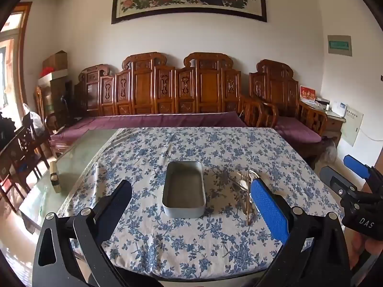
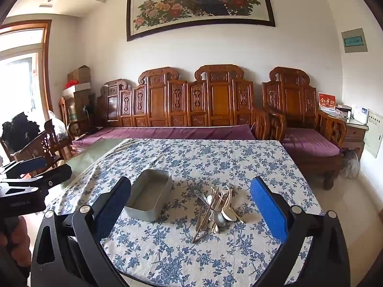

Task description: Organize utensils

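Both tools are held above the near edge of the table, tilted slightly down toward the work, which suits a start: nothing has been picked up yet. The left gripper (image 1: 191,205) is spread wide with nothing between its blue-padded fingers (image 1: 269,209), and through that gap the metal tin (image 1: 183,191) is framed. The right gripper (image 2: 191,205) is likewise spread wide and empty, and it is aimed at the pile of utensils (image 2: 216,209), so it is probably meant to do the picking while the other steadies or waits (a guess from the aim alone).

The tin is set open side up on the blue floral tablecloth (image 2: 215,157), near the middle of the table, and is seen to be empty; it is judged to be the place where the cutlery belongs. The utensils are heaped just to its right, apart from its wall. The heap is made up of gold-toned forks and long thin handles crossed over a few silver spoons, bowls lying toward the near side. Because the pieces are tangled, a single one may be hard to lift alone.
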{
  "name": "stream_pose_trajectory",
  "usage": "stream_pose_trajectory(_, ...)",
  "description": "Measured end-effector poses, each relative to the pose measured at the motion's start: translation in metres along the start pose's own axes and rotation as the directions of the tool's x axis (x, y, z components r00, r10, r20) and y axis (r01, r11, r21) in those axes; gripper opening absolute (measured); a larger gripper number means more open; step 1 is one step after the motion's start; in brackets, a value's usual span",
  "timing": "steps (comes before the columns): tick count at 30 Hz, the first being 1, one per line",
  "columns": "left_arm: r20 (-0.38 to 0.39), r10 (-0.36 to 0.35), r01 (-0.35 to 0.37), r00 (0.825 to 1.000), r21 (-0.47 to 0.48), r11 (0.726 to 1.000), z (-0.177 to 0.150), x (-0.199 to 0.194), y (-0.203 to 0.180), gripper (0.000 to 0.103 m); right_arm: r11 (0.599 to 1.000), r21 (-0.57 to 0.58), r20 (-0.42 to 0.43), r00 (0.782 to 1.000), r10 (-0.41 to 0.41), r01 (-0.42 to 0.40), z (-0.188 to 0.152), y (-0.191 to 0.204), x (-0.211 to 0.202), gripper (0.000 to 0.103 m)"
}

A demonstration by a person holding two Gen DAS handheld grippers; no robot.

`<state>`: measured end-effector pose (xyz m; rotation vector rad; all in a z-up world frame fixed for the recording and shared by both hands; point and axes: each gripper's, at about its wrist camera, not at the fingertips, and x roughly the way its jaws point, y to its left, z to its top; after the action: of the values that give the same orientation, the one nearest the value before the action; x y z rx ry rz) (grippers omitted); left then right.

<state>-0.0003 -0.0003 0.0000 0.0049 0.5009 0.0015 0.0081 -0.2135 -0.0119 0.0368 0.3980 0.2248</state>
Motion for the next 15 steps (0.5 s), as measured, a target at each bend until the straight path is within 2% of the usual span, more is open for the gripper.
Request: stream_pose_trajectory(15, 0.003, 0.001, -0.001, 1.000, 0.004, 1.000, -0.0005, -0.0015, -0.0029, 0.097, 1.000, 0.010, -0.005, 1.000, 0.001, -0.001, -0.0016, -0.0050, 0.0011, 0.100)
